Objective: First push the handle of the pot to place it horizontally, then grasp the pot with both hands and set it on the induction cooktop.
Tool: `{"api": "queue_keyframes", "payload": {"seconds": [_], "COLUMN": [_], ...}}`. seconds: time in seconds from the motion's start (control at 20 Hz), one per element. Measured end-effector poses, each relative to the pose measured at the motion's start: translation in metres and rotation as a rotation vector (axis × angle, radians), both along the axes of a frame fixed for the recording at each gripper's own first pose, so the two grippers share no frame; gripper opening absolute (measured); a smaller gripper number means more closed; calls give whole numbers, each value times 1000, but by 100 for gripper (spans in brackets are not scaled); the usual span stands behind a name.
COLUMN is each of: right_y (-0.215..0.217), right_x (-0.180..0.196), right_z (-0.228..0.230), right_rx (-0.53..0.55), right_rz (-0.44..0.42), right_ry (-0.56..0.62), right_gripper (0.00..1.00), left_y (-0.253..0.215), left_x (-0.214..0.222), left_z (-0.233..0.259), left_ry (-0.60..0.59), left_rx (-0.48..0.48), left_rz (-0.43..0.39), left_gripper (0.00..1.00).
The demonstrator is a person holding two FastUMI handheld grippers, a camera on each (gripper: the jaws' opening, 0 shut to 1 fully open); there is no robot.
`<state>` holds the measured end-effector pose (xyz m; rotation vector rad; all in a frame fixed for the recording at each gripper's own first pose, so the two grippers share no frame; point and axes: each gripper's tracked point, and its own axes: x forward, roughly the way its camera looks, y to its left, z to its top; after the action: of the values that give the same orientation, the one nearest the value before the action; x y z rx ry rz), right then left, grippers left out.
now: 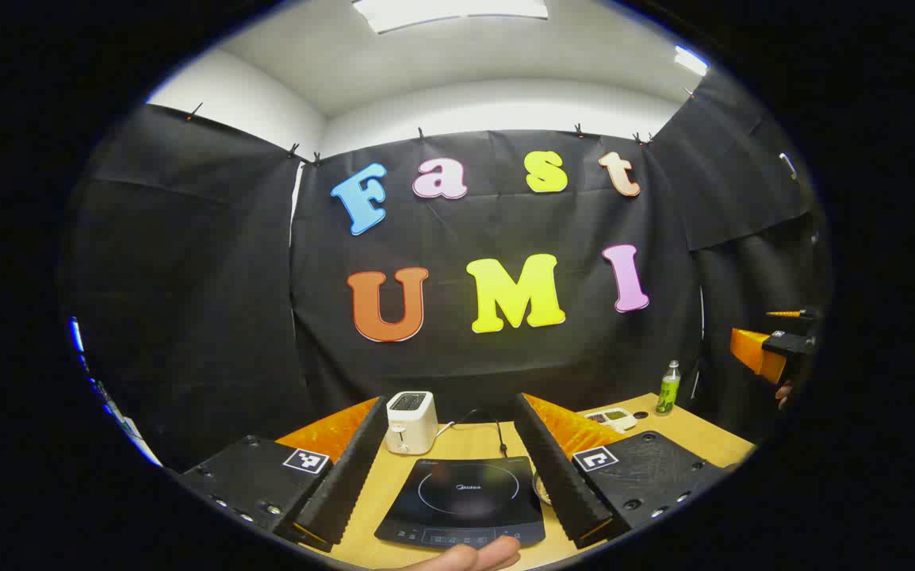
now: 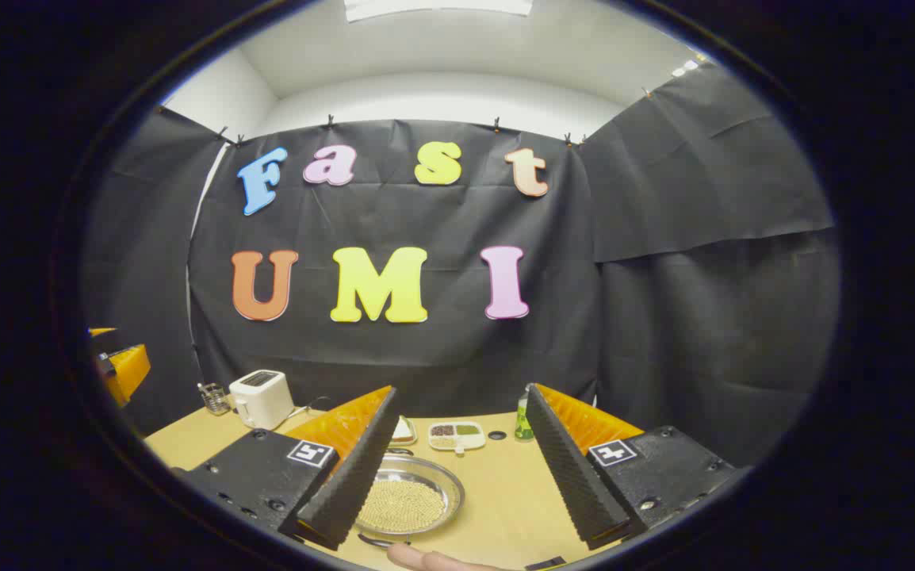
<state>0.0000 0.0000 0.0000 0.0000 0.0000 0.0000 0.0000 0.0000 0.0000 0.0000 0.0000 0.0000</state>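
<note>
Wooden table [image 2: 497, 492] holds a pot [image 2: 408, 501] of beige grains; both grippers' fingers spread apart.

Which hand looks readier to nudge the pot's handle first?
Right, probably. The pot lies just ahead of the right gripper, whose fingers are open; the left gripper faces the cooktop instead.

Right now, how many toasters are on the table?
1. The white toaster stands at the back of the table, behind the cooktop. The grippers' fingers may hide others.
</note>
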Motion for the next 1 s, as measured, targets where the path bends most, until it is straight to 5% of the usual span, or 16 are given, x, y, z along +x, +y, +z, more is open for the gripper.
{"api": "queue_keyframes", "payload": {"seconds": [1.0], "right_y": [41], "right_x": [6], "right_z": [-10], "right_rx": [10], "right_rz": [66], "right_ry": [45], "right_gripper": [99], "left_y": [26], "left_x": [4], "left_z": [-8], "left_ry": [2], "left_rx": [-23], "left_rz": [32], "left_gripper": [95]}}
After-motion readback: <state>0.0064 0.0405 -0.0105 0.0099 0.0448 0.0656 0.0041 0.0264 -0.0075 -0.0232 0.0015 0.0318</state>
